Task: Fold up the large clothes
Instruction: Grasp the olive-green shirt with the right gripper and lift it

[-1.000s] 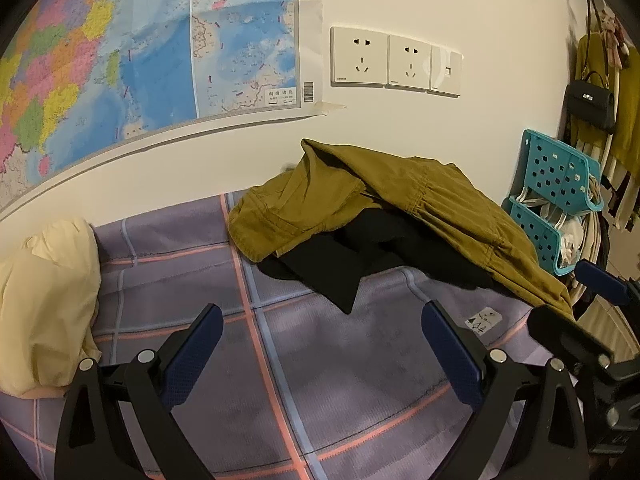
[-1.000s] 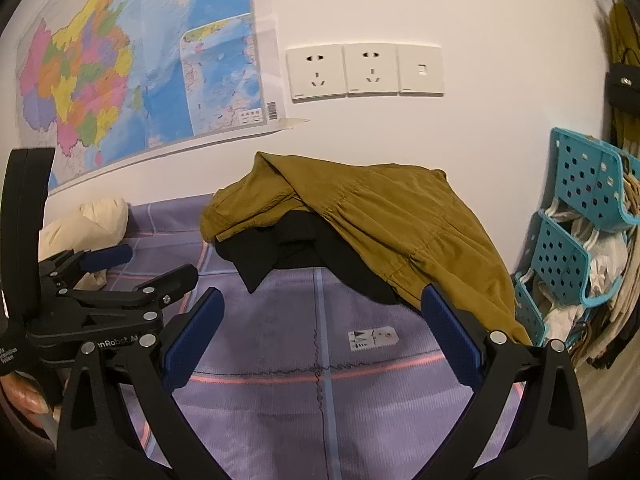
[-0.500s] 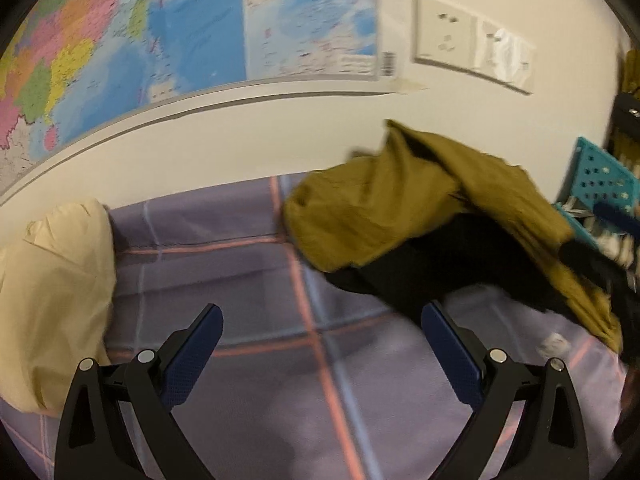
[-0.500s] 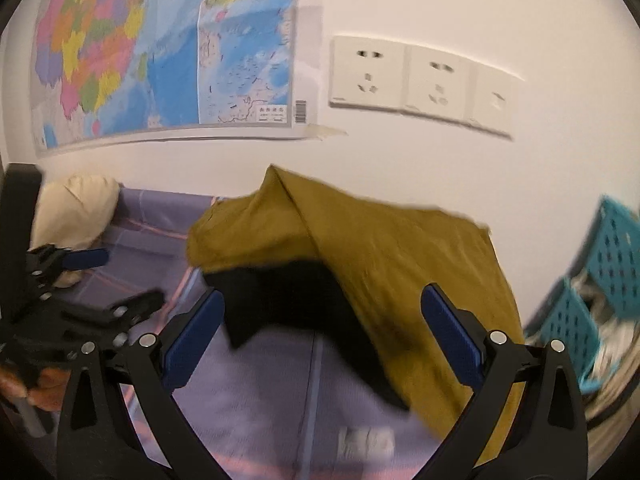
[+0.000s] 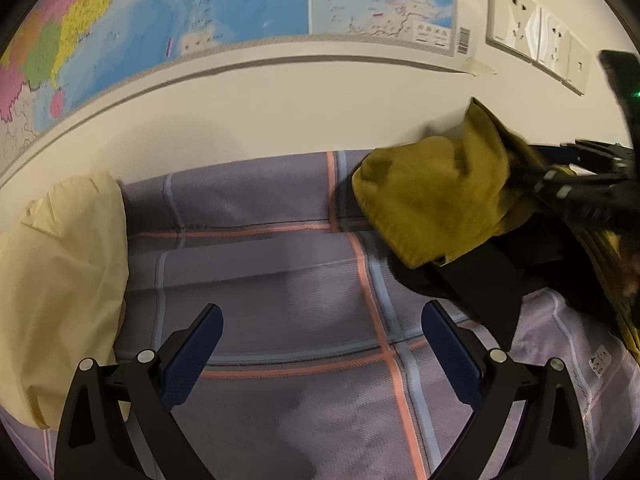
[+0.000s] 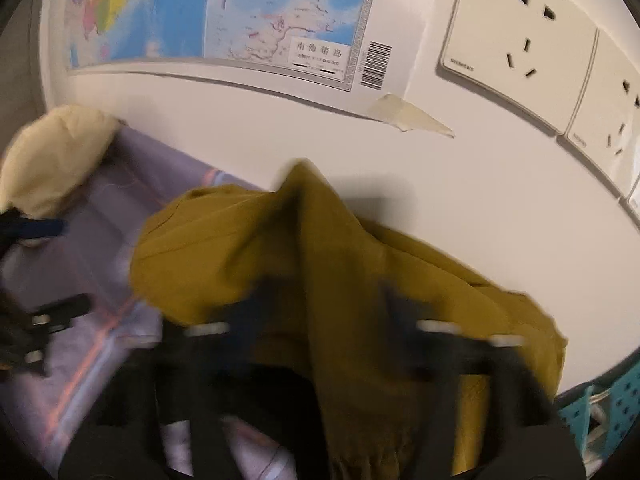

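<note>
I'm holding my left gripper (image 5: 320, 344) with jaws wide apart over the plaid sheet (image 5: 280, 300). The olive garment (image 5: 432, 200) is lying at two o'clock. My right gripper (image 6: 320, 320) has just been closing around its fabric; blur is hiding whether the pads bite.

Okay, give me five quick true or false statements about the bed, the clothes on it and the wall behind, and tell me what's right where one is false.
1. The olive-green garment lies on top of a black garment. True.
2. The left hand-held gripper is clamped on the olive-green garment. False: its jaws stand open over the bare plaid bedsheet.
3. A map hangs on the wall above the bed. True.
4. The cream pillow sits on the pile of clothes. False: it lies apart, at the far left of the bed.
5. The wall sockets have plugs in them. False: those in view are empty.
</note>
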`<action>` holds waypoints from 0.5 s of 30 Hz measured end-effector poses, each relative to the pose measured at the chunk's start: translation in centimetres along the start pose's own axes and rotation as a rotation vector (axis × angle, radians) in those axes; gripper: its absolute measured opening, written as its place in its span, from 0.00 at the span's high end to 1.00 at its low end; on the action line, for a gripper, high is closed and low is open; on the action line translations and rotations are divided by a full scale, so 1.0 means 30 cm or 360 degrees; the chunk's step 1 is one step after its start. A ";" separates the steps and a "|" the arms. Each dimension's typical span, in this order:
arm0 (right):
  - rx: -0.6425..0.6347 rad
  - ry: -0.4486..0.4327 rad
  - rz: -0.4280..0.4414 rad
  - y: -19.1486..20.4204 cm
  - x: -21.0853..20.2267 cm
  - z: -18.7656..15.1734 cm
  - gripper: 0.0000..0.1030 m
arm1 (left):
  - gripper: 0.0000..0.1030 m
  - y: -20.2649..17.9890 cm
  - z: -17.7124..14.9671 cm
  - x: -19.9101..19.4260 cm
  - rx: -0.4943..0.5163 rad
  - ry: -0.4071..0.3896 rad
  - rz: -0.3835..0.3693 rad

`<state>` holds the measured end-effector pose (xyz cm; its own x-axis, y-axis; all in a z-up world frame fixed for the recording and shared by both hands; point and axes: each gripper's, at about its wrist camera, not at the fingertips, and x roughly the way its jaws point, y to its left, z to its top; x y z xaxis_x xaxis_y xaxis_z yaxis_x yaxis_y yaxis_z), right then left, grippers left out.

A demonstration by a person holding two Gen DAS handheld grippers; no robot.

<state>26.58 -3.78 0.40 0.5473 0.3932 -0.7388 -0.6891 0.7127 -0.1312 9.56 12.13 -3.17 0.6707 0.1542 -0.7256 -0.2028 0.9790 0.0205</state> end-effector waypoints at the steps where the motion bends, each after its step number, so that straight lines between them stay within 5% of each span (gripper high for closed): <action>1: -0.0024 -0.0020 -0.0037 -0.002 -0.041 -0.001 0.97 | 0.07 0.004 0.001 0.005 -0.0005 0.0000 0.0004; 4: -0.0031 -0.0116 -0.0090 -0.030 -0.188 -0.008 0.97 | 0.07 0.015 0.000 0.011 -0.0010 0.0001 -0.0001; 6: -0.0046 -0.0120 -0.0083 -0.033 -0.260 -0.019 0.84 | 0.07 0.021 0.001 0.011 -0.0014 0.0001 -0.0006; 7: -0.0067 -0.0091 -0.0047 -0.031 -0.280 -0.026 0.67 | 0.07 0.026 0.004 0.017 -0.0019 0.0000 -0.0006; 8: -0.0092 -0.0087 -0.0018 -0.020 -0.287 -0.034 0.14 | 0.07 0.029 0.005 0.021 -0.0025 0.0000 -0.0012; 12: -0.0463 -0.0120 -0.0256 0.117 -0.223 0.012 0.05 | 0.07 0.031 0.000 0.006 -0.0025 0.0017 0.0001; 15: -0.0614 0.0010 -0.0126 0.182 -0.099 0.060 0.06 | 0.07 0.033 0.001 -0.003 -0.0029 0.0015 0.0012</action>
<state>22.05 -0.03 3.07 0.6037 0.3416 -0.7203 -0.7736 0.4693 -0.4258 9.33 13.10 -3.05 0.6622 0.1599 -0.7320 -0.2208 0.9752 0.0132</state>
